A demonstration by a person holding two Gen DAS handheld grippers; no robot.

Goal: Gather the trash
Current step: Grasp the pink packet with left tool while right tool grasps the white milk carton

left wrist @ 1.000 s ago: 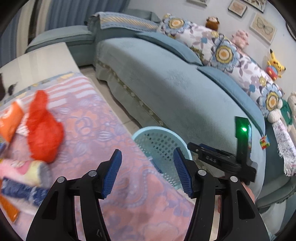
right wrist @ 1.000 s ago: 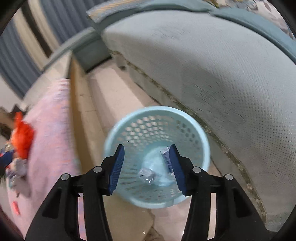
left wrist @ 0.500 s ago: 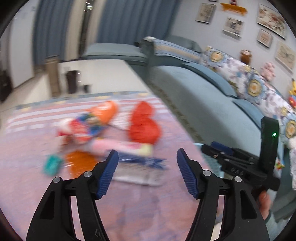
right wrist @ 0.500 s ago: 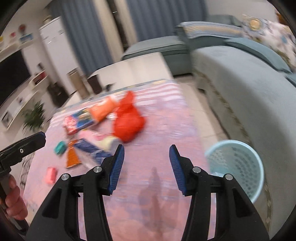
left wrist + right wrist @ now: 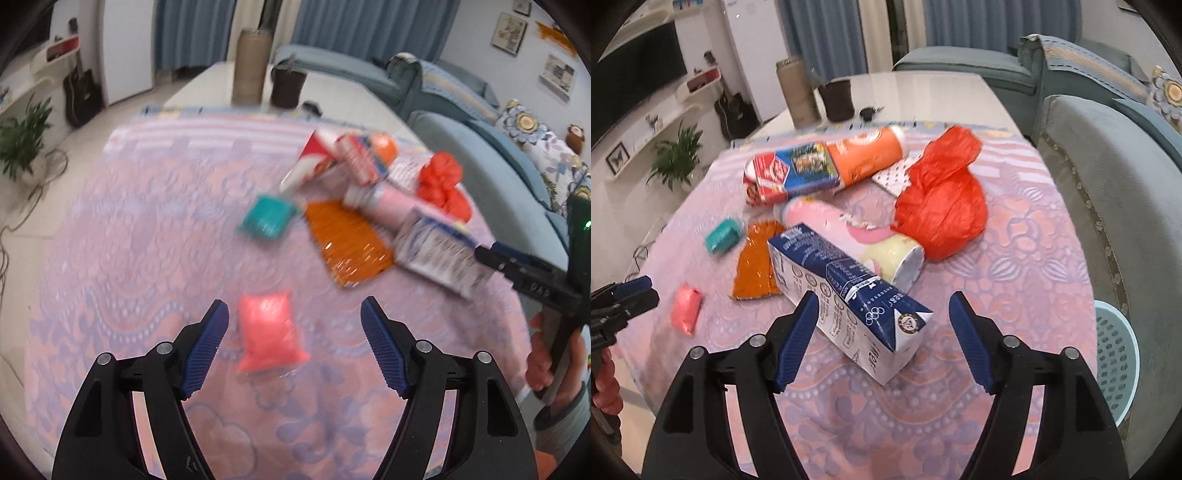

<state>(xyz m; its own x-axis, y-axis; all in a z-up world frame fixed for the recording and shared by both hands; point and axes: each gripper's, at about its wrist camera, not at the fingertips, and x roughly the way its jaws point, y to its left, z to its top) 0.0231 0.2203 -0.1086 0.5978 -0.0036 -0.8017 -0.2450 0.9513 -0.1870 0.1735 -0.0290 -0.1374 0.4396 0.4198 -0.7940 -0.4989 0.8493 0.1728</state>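
Trash lies scattered over the patterned cloth on the bench [image 5: 1015,258], and both tools hover above it with nothing held. Right hand-held gripper [image 5: 881,332] is spread wide, and the blue-and-white milk carton [image 5: 849,295] lies between its fingers, its near gabled end at lower centre of the frame. Its long axis runs from that end up toward the upper left, so it sits skewed to the jaw line; I judge a slight wrist turn would let the pads close across its narrow sides. Olympic rings show on its blue panel; the remaining print is too blurred to read. Left hand-held gripper [image 5: 295,350] is likewise spread, with the pink sachet [image 5: 271,336] just ahead between its fingers, long axis pointing roughly away. Beyond lie a teal packet [image 5: 267,219], an orange foil wrapper [image 5: 347,242], a pink tube [image 5: 849,236], an orange canister [image 5: 864,157] and a crumpled red bag [image 5: 942,206]. At the right-wrist frame's right edge stands the pale blue basket [image 5: 1115,362], probably on the floor beside the sofa [image 5: 1115,192].
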